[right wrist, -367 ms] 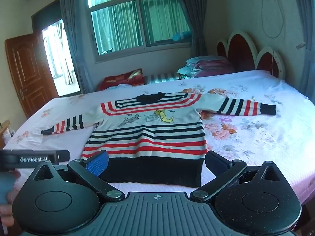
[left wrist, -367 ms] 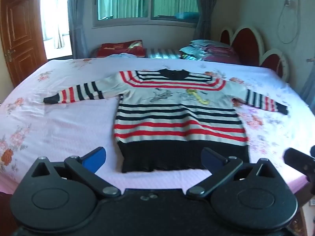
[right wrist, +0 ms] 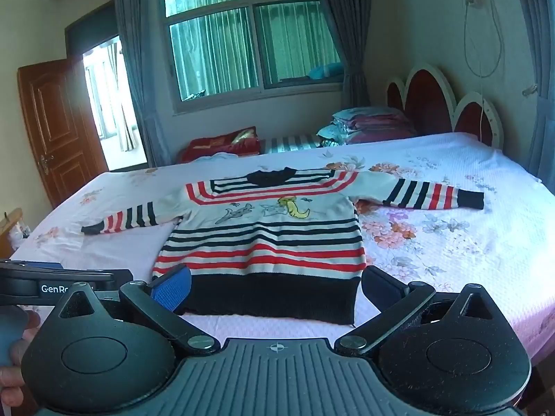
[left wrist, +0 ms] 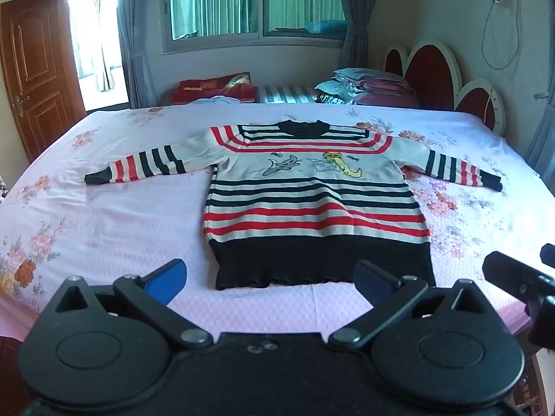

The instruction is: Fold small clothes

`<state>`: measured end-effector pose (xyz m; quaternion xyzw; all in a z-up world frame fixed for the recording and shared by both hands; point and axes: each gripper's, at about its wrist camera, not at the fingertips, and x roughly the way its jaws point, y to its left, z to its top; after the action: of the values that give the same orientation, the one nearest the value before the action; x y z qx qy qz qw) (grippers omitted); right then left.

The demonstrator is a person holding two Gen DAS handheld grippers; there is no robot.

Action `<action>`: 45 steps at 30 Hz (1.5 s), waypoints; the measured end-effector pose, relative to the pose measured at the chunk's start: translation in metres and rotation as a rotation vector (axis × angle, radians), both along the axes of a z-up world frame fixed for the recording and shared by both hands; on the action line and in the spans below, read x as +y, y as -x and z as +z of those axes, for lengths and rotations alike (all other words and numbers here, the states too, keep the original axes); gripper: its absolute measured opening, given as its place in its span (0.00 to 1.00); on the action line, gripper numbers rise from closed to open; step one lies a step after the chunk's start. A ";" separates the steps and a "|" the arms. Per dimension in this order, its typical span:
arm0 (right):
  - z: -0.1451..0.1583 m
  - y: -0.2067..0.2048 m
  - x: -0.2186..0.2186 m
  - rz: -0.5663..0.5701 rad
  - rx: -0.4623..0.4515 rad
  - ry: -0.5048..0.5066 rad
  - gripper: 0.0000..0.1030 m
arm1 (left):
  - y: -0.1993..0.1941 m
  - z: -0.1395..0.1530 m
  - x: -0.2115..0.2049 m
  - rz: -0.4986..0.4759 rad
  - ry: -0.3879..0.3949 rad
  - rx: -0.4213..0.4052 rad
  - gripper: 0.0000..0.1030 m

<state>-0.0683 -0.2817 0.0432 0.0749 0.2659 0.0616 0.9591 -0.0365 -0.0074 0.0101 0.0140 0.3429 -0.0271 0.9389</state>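
The left gripper [left wrist: 270, 277] has its jaws spread wide with nothing between them, hovering just off the near edge of the bed [left wrist: 104, 228]. Its blue-padded fingers [left wrist: 166, 279] frame the black hem of the sweater [left wrist: 312, 208] without touching it. The right gripper [right wrist: 277, 289] is likewise spread to its full width and empty, pointing slightly downward at the same hem; in the right wrist view the left finger pad [right wrist: 171, 291] overlaps the sweater's lower left corner in the picture, though whether it touches the cloth cannot be told.

The sweater lies flat, face up, near the middle of the bed on a pink floral sheet [right wrist: 451, 242]. Its long axis from hem to collar runs away from the grippers: the black ribbed hem is nearest, the dark collar [left wrist: 305, 126] farthest, pointing toward the window [left wrist: 256, 0]. Both sleeves stretch outward across the bed, roughly at right angles to the body, each ending in a dark cuff. Cartoon figures show on the chest between bands of red and dark stripes.

Beyond the bed, folded bedding [left wrist: 367, 86] is stacked by the red headboard [left wrist: 433, 69] at the right, and a wooden door [left wrist: 31, 69] stands at the left. Part of the left gripper's body and a person's fingers [right wrist: 14, 346] show at the left edge of the right wrist view.
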 end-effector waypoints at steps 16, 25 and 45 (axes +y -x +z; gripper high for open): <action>0.002 0.002 0.006 -0.013 -0.007 0.009 1.00 | 0.005 0.007 0.003 -0.014 -0.012 -0.018 1.00; 0.002 0.001 0.010 -0.013 -0.010 0.013 1.00 | 0.005 0.007 0.005 -0.005 -0.014 -0.019 1.00; 0.002 -0.006 0.012 -0.015 -0.015 0.011 1.00 | 0.002 0.007 0.011 0.009 -0.008 -0.013 1.00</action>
<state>-0.0624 -0.2701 0.0456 0.0710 0.2583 0.0535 0.9620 -0.0385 0.0035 0.0176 0.0165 0.3367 -0.0216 0.9412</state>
